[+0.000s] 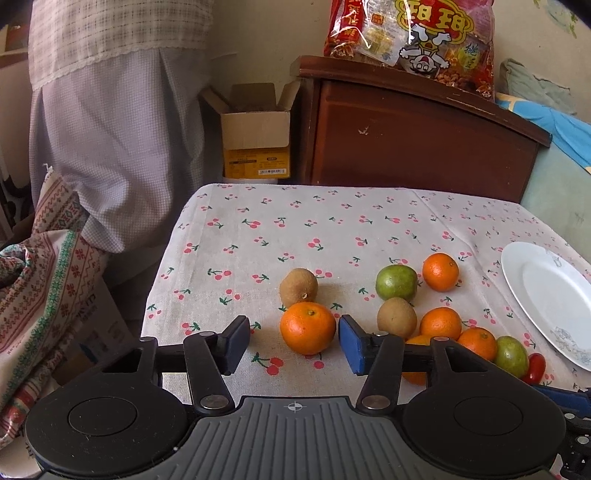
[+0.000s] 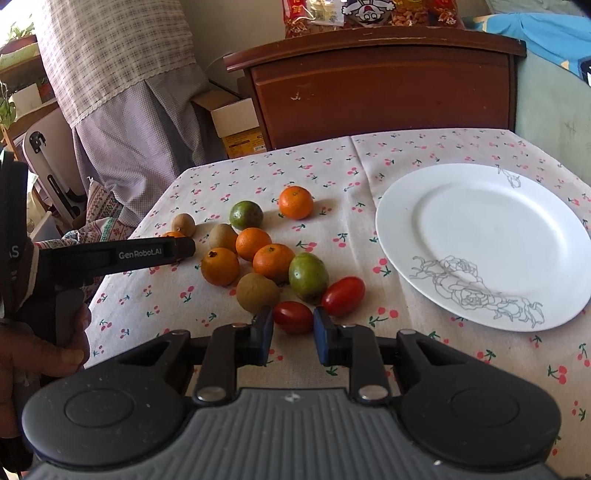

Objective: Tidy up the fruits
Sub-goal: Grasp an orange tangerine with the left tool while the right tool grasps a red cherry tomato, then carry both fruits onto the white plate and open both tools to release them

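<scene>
Several fruits lie loose on the cherry-print tablecloth (image 1: 295,229): oranges, kiwis, green fruits and two red tomatoes. My left gripper (image 1: 293,341) is open, its jaws on either side of a large orange (image 1: 307,327) without touching it; a kiwi (image 1: 298,287) lies just behind. My right gripper (image 2: 293,332) is open with its pads close on both sides of a red tomato (image 2: 292,316). A second tomato (image 2: 343,296), a green fruit (image 2: 308,276) and a kiwi (image 2: 257,292) lie right behind it. The empty white plate (image 2: 480,236) sits to the right.
A brown wooden cabinet (image 1: 417,136) with a red snack bag (image 1: 410,33) stands behind the table. An open cardboard box (image 1: 256,129) sits on the floor at the back left. A curtain (image 1: 110,129) and patterned cloth (image 1: 40,258) hang off the left edge.
</scene>
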`<state>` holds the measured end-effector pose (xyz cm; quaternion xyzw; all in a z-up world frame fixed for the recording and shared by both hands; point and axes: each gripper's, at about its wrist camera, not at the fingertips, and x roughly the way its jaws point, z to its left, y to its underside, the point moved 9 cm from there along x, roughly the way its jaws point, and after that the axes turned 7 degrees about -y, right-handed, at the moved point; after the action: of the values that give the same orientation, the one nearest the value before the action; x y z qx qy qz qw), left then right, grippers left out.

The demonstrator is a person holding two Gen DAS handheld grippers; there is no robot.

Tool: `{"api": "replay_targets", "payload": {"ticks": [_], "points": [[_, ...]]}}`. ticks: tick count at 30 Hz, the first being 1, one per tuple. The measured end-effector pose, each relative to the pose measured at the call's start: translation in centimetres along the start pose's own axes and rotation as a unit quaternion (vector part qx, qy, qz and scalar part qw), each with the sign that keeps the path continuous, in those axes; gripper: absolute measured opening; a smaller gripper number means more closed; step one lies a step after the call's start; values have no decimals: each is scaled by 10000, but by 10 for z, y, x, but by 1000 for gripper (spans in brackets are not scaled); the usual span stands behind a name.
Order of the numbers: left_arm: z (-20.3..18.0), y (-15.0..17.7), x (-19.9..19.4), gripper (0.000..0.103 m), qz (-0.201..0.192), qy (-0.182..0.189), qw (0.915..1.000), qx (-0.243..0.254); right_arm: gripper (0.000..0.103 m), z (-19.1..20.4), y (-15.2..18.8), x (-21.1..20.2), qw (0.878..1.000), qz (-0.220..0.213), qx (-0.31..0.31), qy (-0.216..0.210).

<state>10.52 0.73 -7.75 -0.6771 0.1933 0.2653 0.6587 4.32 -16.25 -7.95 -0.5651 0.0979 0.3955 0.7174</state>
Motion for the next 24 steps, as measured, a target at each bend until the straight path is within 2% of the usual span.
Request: {"api": "replay_targets", "payload": {"ticks": [2, 3, 11, 17, 24], "points": [[-1, 0, 1, 38, -9, 35, 10000, 19, 23, -1, 0, 0, 10000, -1, 16, -1], [-2, 0, 1, 29, -20, 49, 10000, 36, 23, -1, 0, 0, 10000, -2, 25, 5], [-3, -1, -5, 29, 59, 241, 9995, -215, 23, -2, -3, -4, 9999, -43, 141, -10], [-6, -9, -21, 29, -86, 368, 9988, -308, 23, 1, -12, -14, 9997, -234, 86, -35], [-28, -23, -39, 29, -213, 755, 9962, -387, 22, -21, -30, -33, 9974, -597, 280, 280]]}}
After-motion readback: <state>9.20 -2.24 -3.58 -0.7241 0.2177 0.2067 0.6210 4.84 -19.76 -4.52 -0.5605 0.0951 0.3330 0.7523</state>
